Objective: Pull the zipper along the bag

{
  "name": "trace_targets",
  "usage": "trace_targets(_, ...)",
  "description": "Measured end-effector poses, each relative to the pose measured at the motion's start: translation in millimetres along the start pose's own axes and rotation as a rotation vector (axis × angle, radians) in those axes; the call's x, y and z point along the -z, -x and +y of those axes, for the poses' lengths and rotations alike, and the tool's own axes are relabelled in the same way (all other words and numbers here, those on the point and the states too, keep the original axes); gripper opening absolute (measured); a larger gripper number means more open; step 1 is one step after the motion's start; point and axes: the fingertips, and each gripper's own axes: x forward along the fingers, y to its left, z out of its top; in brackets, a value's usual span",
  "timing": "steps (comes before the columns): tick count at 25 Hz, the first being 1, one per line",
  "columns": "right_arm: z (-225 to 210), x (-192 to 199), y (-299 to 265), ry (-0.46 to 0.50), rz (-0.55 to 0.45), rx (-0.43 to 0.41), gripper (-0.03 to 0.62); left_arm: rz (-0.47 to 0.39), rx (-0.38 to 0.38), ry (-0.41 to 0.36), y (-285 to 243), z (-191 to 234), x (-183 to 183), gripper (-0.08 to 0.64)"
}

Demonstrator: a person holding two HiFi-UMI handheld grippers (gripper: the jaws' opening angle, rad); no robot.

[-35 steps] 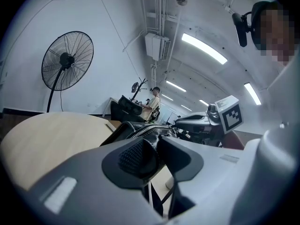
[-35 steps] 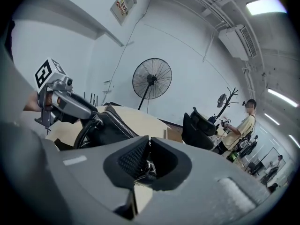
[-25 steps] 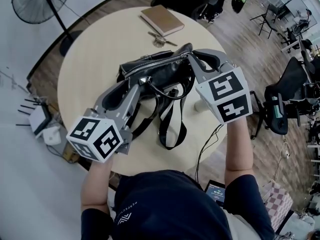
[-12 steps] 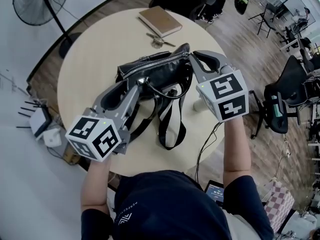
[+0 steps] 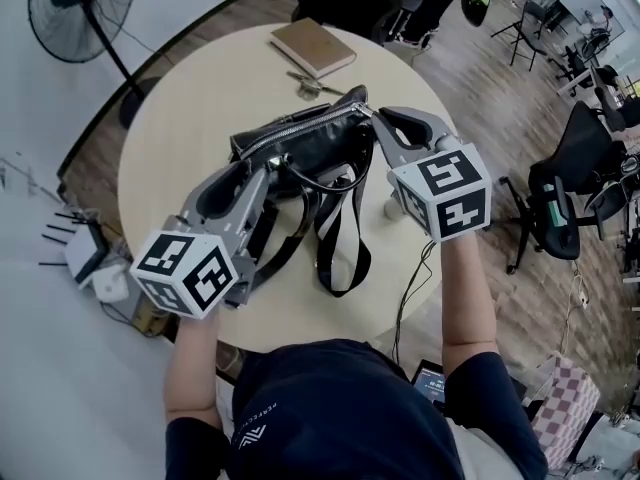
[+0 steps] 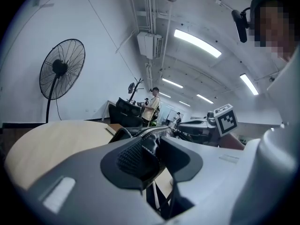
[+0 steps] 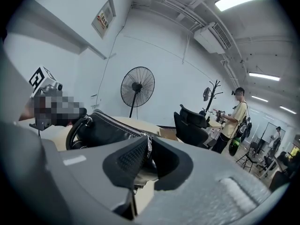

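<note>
The round table lies under both claws and carries everything else. The black leather bag sits on it, stretched between the two claws, one end at each set of tips. Nothing of what the bag holds shows, because the top seems drawn shut along most of its length.

The left gripper has the bag's near-left end between its jaws. The jaws are closing, and the ribbed pads press into a fold of black leather. The right gripper meets the bag's far-right end. Its jaws stand nearly together and are easing open slightly, pinching what looks like the zipper pull, though the pads hide most of it.

The bag is glossy and creased. Its silver zipper runs as a bright toothed line from just past the left claw's tips to the right claw's tips. A curved carry handle loops out just behind the left claw's tips. A black-and-white strap trails back toward the person between the two marker cubes.

Beyond the right claw, well apart from the bag, a brown notebook lies near the table's far edge. A few small metal items, too small to tell, lie between it and the bag.
</note>
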Motion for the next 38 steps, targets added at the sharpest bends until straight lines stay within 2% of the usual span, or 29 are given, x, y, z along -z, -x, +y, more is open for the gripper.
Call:
trace_targets(7,-2.7,8.1,25.5,-0.079,-0.041,0.027,0.032,-0.060,0.001,-0.025,7.4,-5.6,-20.2,0.105)
trace_targets(17,3.0,21.6,56.6,-0.212,-0.101,0.031,0.025,-0.071,-0.034,-0.063,15.2,-8.4,-24.8,0.037)
trace_targets(21,5.5,23.0,67.5,-0.270,-0.156,0.042,0.005,-0.069,-0.063,-0.085,20.6,-5.8,-24.0,0.000)
trace_targets(31,12.4,27.3,78.1,-0.370,-0.210,0.044,0.003,-0.068,-0.068,-0.062,24.6,-1.2,-17.5,0.002)
trace_targets(38,12.6,35.6,79.9,-0.400,-0.185,0.042,0.003,-0.061,-0.088,-0.069,27.0,2.1,-16.1,0.002)
